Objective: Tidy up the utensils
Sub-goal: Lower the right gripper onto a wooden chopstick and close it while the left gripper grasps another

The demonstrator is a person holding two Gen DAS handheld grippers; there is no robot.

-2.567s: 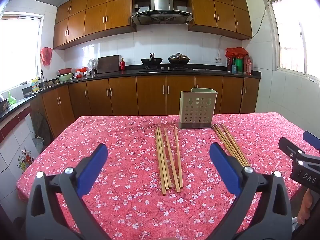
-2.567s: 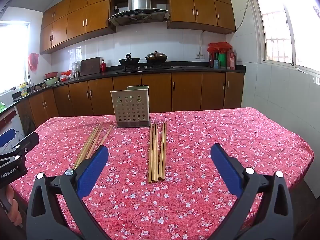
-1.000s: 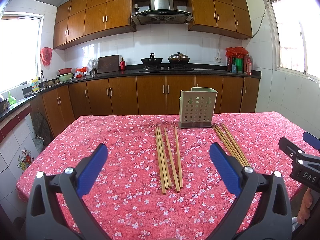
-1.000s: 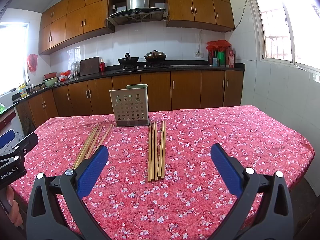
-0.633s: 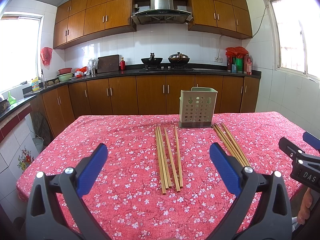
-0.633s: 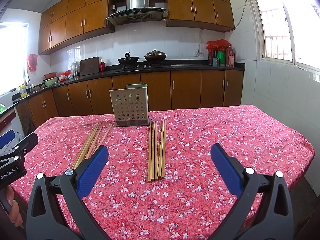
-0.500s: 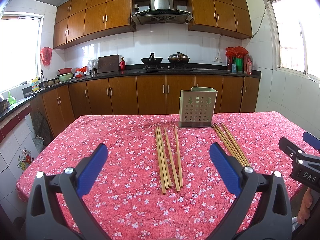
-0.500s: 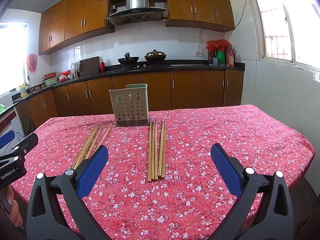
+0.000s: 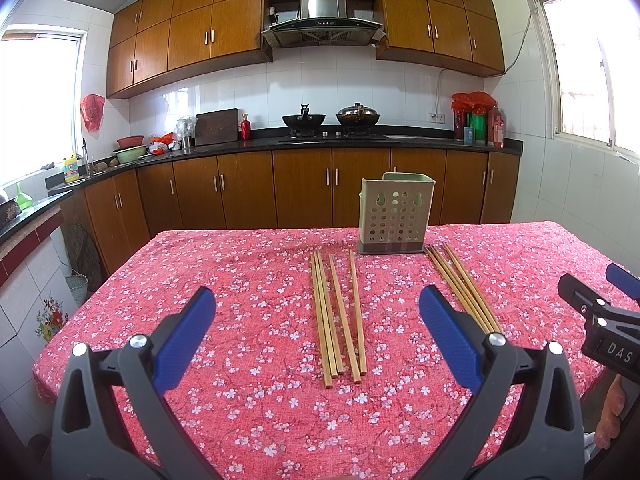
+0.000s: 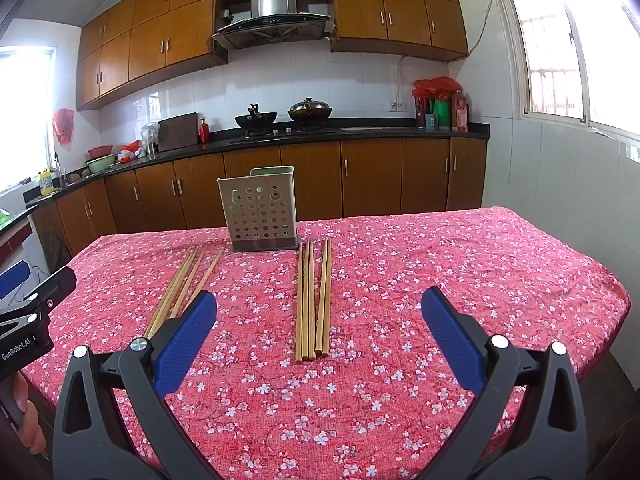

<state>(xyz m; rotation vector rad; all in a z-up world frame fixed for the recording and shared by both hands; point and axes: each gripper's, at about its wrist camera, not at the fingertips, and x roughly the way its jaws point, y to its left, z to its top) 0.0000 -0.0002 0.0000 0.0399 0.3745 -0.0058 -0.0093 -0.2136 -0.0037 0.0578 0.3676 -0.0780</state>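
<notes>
Both grippers hang over the near side of the table (image 9: 224, 264) with jaws wide apart and nothing between them: the left gripper (image 9: 316, 332), the right gripper (image 10: 318, 332). The holder (image 9: 394, 216) stands upright at the far side. The left chopsticks (image 9: 338, 312) and the right chopsticks (image 10: 314, 300) lie flat in front of it, well apart.

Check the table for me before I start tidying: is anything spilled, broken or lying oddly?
Nothing is spilled or broken. The holder stands upright. Both chopstick groups lie flat in front of it; the left group is slightly splayed, the right group almost parallel.
</notes>
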